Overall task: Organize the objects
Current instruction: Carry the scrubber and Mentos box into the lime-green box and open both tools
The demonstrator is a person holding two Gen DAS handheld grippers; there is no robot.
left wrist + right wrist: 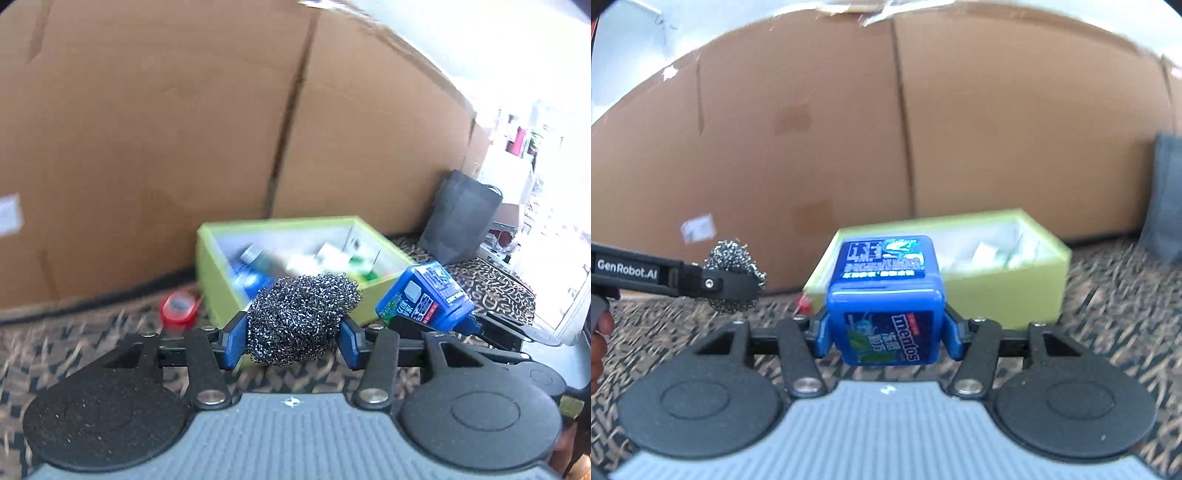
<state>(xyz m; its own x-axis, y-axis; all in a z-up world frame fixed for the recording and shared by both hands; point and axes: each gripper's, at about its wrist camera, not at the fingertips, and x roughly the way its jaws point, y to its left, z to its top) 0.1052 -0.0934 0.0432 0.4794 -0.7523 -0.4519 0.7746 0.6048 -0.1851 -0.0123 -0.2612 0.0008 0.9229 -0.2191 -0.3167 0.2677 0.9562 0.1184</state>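
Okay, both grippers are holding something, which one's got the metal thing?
The left gripper: its jaws clamp the steel wool scourer, a grey wire ball. The right gripper holds the blue Mentos box.

Home-like room: patterned carpet (491,284), big cardboard boxes (184,129), cluttered bright shelves (524,147).

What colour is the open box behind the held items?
Lime green outside, white inside; the box shows best in the left wrist view.

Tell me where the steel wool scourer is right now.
The steel wool scourer is clamped in the left gripper, held in front of the green box, left of the blue Mentos container.
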